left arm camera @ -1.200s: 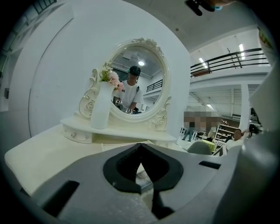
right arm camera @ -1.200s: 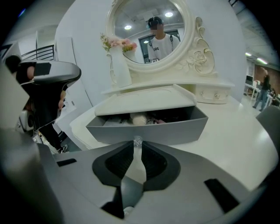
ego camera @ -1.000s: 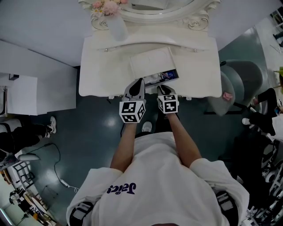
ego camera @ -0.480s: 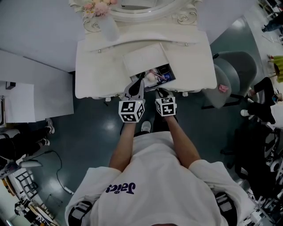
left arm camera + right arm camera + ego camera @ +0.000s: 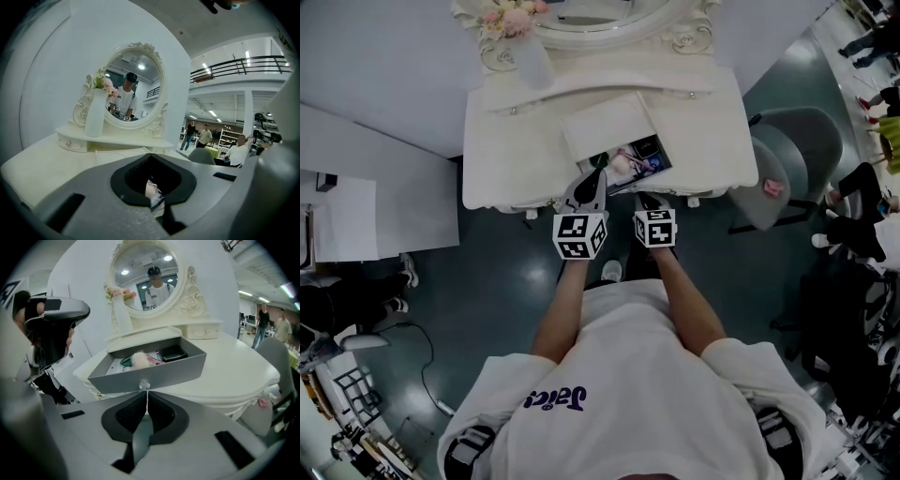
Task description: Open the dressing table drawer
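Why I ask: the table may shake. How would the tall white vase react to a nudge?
The vase is tall and narrow, with flowers on top, so it would probably tip rather than slide. Its smooth white surface suggests ceramic: likely rigid, slippery, breakable. Standing on a raised shelf, it could fall further.

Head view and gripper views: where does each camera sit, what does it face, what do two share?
Head view: on the head, steeply down at the table; forearms and shirt show.
Left gripper view: on the left gripper, facing the mirror; shut jaws.
Right gripper view: on the right gripper, facing the open drawer; closing jaws, nothing between.
Shared: both gripper views show the mirror.
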`<state>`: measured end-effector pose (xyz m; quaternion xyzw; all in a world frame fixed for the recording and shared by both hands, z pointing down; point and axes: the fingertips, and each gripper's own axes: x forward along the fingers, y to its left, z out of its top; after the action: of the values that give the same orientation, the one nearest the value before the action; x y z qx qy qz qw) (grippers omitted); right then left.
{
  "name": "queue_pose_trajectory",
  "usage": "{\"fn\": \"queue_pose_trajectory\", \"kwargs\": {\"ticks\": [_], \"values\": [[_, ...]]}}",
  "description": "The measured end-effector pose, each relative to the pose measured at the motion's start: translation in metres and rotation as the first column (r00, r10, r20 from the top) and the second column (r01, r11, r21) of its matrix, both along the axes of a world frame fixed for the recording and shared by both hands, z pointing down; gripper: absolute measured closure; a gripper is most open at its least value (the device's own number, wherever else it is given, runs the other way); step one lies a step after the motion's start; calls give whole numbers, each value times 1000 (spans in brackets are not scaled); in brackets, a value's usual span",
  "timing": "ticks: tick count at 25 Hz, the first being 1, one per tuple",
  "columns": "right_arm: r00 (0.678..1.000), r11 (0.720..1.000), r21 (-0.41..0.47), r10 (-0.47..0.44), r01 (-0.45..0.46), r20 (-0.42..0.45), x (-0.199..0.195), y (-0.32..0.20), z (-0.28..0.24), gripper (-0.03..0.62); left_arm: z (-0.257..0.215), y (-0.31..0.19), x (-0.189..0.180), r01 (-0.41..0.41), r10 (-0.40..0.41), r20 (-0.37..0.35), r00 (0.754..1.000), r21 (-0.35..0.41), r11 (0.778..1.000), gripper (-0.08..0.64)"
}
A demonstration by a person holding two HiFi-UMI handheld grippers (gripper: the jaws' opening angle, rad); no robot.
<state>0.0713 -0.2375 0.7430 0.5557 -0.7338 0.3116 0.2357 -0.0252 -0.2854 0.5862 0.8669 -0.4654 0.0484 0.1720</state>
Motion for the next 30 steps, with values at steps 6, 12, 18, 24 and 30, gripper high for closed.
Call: {"fn": "queue_pose_trajectory", "kwargs": {"ticks": [6,12,18,24,30], "values": [[996,987,140,79,-82,27,29,-14,-59,572,-24,-2,0,-7,8,-19,1000,42,999,547],[992,922,365,116,-128,54,49,-27,-161,574,-68,-5,11,-25,29,-37,999,108,994,547],[991,819,559,125,-130,47,56,-18,-256,578,-121,6,30,-76,88,-48,995,214,974,548],[992,745,657,125,-115,31,55,-5,-315,581,-147,15,39,-105,125,-58,990,267,958,548],[989,730,675,146,-110,3,53,8,-326,583,-152,29,42,-128,147,-39,988,299,946,548]]}}
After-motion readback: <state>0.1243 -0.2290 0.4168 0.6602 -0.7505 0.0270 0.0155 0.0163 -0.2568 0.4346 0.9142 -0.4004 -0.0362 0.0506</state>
